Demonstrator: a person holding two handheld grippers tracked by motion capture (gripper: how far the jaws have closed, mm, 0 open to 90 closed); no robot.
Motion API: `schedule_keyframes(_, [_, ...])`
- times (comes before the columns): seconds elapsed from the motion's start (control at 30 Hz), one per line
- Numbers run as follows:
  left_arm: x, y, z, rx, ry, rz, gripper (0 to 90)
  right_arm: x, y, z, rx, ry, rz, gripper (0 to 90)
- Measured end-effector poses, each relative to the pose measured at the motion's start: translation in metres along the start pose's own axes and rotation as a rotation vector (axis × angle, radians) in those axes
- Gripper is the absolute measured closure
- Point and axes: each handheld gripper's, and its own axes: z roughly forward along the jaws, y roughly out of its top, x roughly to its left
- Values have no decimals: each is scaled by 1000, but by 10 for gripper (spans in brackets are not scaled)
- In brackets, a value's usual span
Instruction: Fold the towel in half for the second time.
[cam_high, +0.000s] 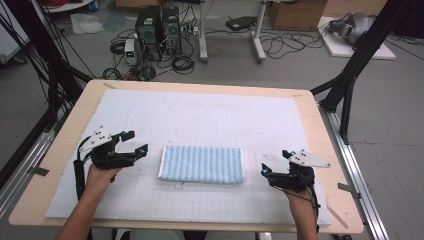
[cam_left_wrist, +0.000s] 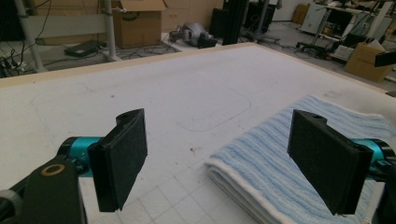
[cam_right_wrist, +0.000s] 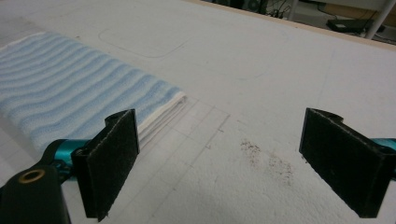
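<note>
Folded blue striped towel (cam_high: 202, 164) flat on white mat (cam_high: 200, 115), between both grippers, left gripper (cam_high: 134, 143) jaws apart, empty, right gripper (cam_high: 273, 164) jaws apart, empty, towel clear of fingers (cam_left_wrist: 120, 158)

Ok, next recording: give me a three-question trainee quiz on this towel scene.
1. True or false: the folded blue-and-white striped terry towel lies flat on the white gridded mat.
2. Which gripper holds the towel? A) left B) right C) neither
3. Fill in: the towel lies ___ the left gripper and the right gripper.

Key:
1. True.
2. C: both stand open, apart from the towel.
3. Between.
</note>
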Motion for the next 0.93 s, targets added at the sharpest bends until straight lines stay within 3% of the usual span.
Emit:
schedule_keyframes(0.33, [0, -1, -8, -4, 21, -3, 205, 0, -2, -10, -13, -18, 17, 112])
schedule_keyframes(0.93, [0, -2, -5, 1, 19, -14, 206, 0, 3, -6, -2, -11, 9, 112])
